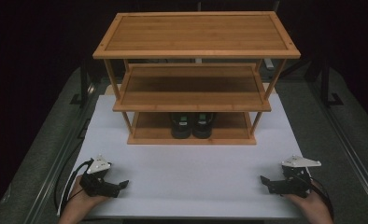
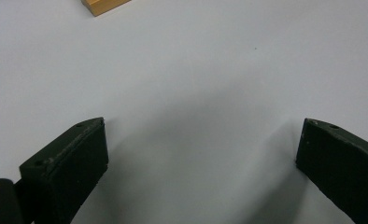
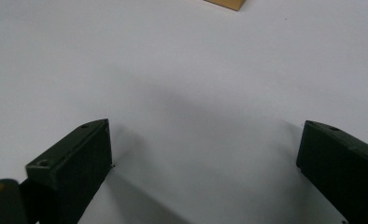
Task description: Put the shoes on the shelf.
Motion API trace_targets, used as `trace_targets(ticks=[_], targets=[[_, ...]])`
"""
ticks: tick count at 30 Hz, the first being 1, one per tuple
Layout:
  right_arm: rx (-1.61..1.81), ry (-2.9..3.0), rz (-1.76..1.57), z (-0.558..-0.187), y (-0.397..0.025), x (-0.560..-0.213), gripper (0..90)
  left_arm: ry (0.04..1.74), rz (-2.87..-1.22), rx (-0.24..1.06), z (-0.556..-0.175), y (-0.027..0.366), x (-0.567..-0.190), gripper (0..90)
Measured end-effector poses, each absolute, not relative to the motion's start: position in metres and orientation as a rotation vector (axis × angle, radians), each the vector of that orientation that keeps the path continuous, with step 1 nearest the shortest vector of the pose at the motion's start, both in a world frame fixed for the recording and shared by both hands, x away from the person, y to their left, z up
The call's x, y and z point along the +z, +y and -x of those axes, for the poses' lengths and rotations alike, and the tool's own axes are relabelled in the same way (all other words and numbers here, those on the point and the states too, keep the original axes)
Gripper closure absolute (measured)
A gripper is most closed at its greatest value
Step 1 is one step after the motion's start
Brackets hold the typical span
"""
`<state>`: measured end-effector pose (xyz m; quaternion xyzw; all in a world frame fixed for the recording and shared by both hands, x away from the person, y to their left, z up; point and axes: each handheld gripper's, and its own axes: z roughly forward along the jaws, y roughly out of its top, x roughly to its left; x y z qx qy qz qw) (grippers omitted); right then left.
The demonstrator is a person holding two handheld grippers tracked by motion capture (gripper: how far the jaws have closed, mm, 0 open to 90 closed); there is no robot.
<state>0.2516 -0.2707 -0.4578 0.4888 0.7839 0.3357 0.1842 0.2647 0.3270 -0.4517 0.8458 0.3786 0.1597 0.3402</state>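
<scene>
Bamboo rack [image 1: 191,88] | black shoes [image 1: 192,125] on bottom shelf | left claw [image 1: 123,185], right claw [image 1: 264,181] spread, empty, resting on tabletop [image 1: 191,182] | advice: reach low under middle shelf, pinch a heel.

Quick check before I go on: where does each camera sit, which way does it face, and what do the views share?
High view: above the person's side, looking forward and down on the white table, rack and shoes; both hands and grippers show.
Left gripper view: on the left gripper, facing the table; jaws wide apart.
Right gripper view: likewise on the right gripper.
Shared: table and a rack corner.
</scene>
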Motion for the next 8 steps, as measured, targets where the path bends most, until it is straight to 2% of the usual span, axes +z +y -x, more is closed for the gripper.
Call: trace_targets(ticks=[8], targets=[[0.921, 2.212, -1.370, -0.2508, -0.2682, -0.4582, 2.7, 0.983, -2.199, 0.418, -0.2643, 0.3271, -0.4519, 1.5]])
